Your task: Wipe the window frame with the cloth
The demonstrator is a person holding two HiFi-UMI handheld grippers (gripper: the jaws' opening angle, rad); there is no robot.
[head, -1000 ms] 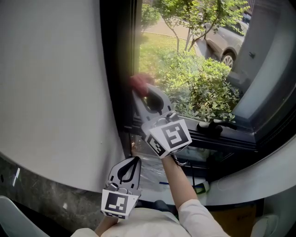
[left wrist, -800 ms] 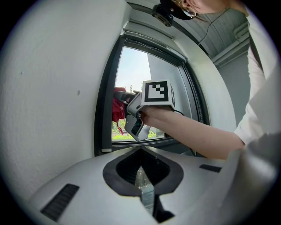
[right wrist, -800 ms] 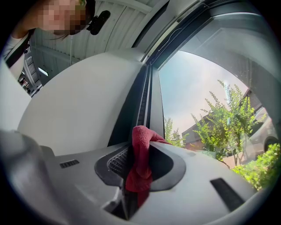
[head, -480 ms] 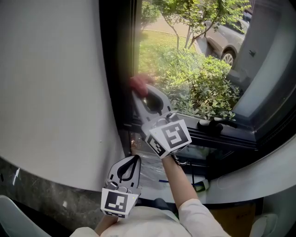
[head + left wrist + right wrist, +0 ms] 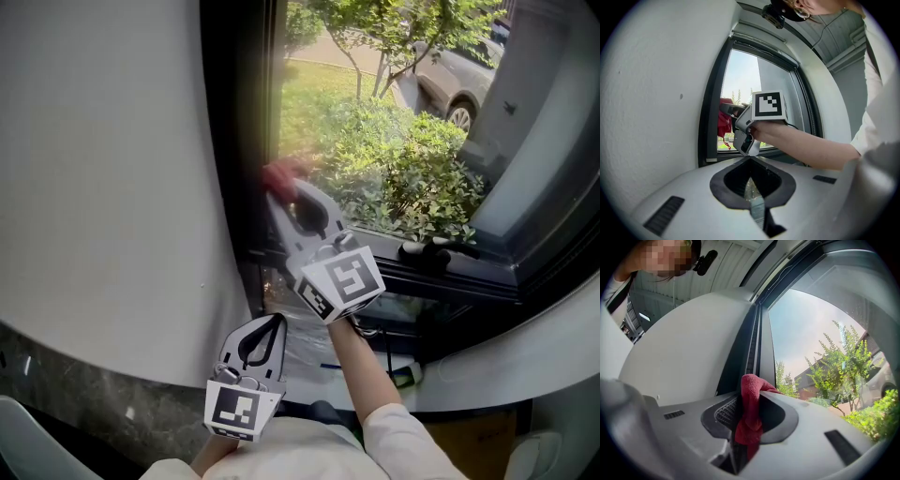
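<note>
Red cloth (image 5: 281, 172) (image 5: 749, 414) is clamped in the right gripper (image 5: 287, 189), bunched between its jaws and poking out past the tips, up against the dark upright of the window frame (image 5: 238, 141) where it meets the glass; exact contact can't be made out. Left gripper (image 5: 275, 324) (image 5: 750, 161) sits lower, near the person's body, jaws closed on nothing, well apart from the frame. White wall (image 5: 112, 169) left of frame, shrubs (image 5: 412, 178) and a parked car (image 5: 455, 89) outside.
</note>
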